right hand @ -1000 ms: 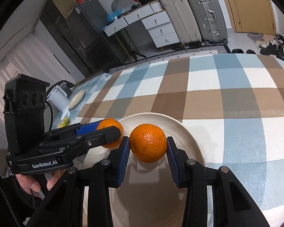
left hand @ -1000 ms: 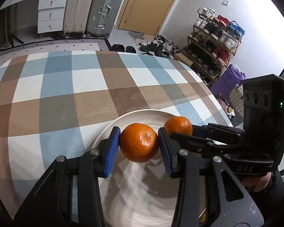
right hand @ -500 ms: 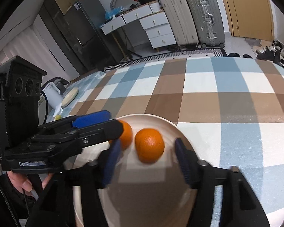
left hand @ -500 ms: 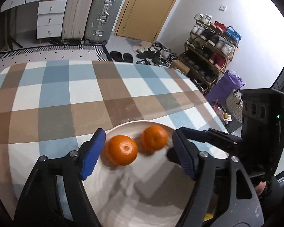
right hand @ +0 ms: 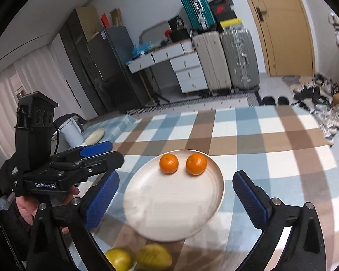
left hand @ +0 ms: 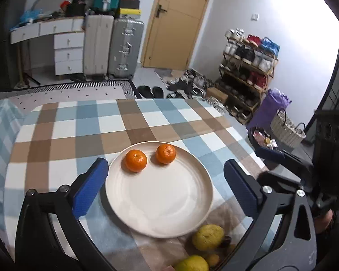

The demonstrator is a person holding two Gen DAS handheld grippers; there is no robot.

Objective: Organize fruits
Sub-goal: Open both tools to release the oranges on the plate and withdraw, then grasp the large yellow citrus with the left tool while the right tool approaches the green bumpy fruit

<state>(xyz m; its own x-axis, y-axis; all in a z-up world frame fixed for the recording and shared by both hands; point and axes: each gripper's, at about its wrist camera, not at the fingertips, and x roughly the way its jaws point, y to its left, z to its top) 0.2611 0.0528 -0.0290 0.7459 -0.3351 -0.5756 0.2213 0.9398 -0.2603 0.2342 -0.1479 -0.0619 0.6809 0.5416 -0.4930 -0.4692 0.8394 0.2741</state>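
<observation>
Two oranges lie side by side at the far end of a white plate (left hand: 160, 201), one at the left (left hand: 135, 160) and one at the right (left hand: 166, 153). My left gripper (left hand: 165, 163) hangs above the plate's near half, its jaws opening wide with nothing between them. In the right wrist view the same oranges (right hand: 168, 163) (right hand: 196, 163) rest on the plate (right hand: 174, 203). My right gripper (right hand: 176, 175) is likewise above the plate, jaws opening and empty. Each gripper shows in the other's view, the left gripper (right hand: 101, 151) beside the plate's left edge.
Yellow-green fruits (left hand: 208, 237) (left hand: 192, 264) lie on the checkered tablecloth (left hand: 79, 135) just in front of the plate, also as yellow-green fruits (right hand: 118, 258) (right hand: 153, 256). A white appliance (right hand: 72, 133) stands off the table's left side. A shoe rack (left hand: 248, 67) is on the right.
Both grippers let go of their oranges, opened wide, and drew back and up from the plate. The oranges now rest on the plate's far end.
</observation>
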